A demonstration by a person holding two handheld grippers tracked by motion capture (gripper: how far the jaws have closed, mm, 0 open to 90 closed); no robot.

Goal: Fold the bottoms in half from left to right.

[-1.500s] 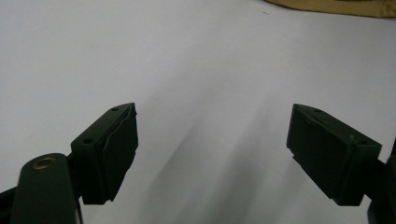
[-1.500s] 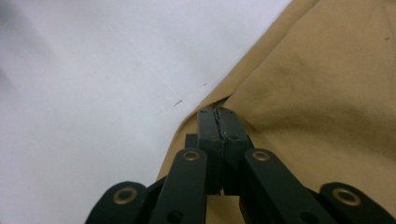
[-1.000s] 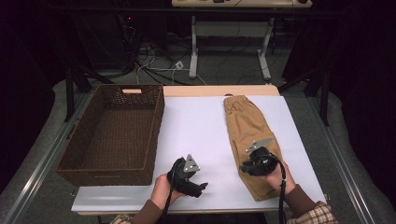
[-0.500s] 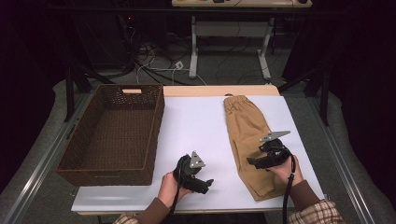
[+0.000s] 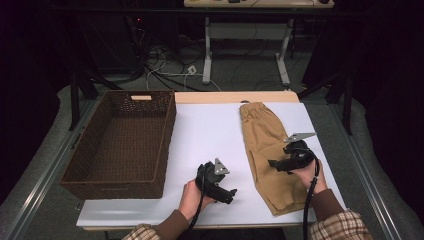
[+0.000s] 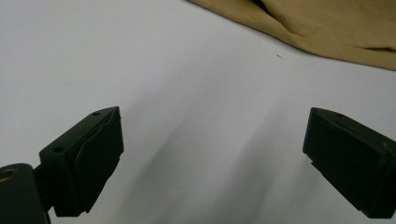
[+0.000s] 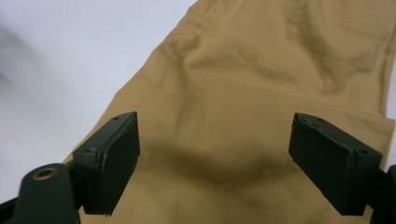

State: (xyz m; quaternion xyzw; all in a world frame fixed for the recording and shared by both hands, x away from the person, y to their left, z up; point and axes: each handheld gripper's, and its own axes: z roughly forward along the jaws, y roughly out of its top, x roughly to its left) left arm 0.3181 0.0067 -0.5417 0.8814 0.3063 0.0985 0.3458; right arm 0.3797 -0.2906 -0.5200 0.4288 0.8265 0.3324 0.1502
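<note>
High view: right claw [image 5: 278, 165] just widened, released over tan trousers [image 5: 265, 145]; left claw [image 5: 227, 194] released, widening; no writing legible.

Overhead light falls brightly on the white table [image 5: 210, 135], while the room around it sinks into near black. In both gripper views the near jaws are soft and out of focus, casting broad, blurred grey shadows on the surface.

Basket [image 5: 120, 140] left on the table [image 5: 210, 130], folded trousers [image 5: 265, 145] lengthwise at its right.
</note>
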